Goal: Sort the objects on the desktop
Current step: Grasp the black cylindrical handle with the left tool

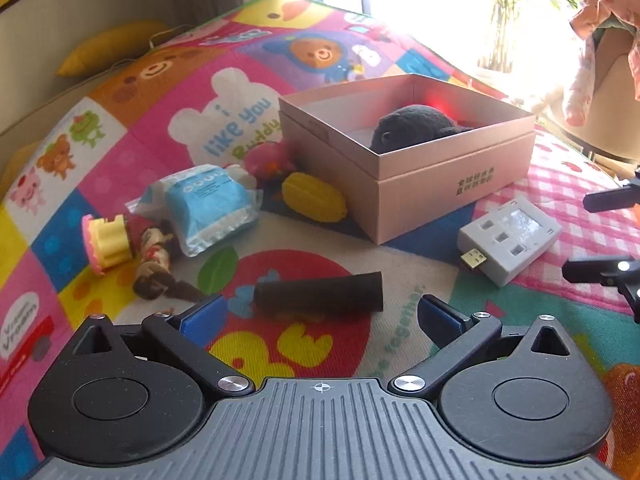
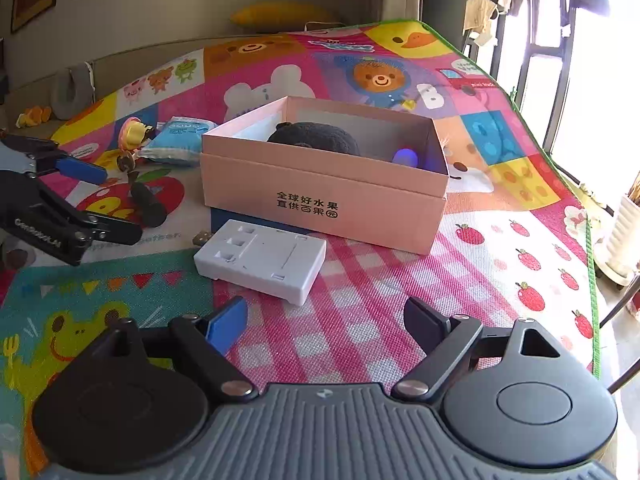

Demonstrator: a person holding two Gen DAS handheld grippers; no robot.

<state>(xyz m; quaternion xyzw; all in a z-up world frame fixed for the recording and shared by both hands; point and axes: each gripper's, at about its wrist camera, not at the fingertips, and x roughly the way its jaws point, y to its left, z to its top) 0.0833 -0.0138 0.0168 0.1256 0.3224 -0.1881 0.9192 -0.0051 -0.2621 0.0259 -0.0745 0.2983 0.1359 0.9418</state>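
A pink cardboard box stands on the colourful play mat, with a dark plush toy and a small glowing ball inside. My left gripper is open just short of a black cylinder lying on the mat. My right gripper is open, nothing between its fingers, a little short of a white power adapter. Left of the box lie a yellow toy fruit, a blue packet, a pink toy, a cake-shaped toy and a small figurine.
The play mat ends at a green edge on the right, with a window and a white ribbed pot beyond. A yellow cushion lies by the back wall. A grey neck pillow sits at the mat's left.
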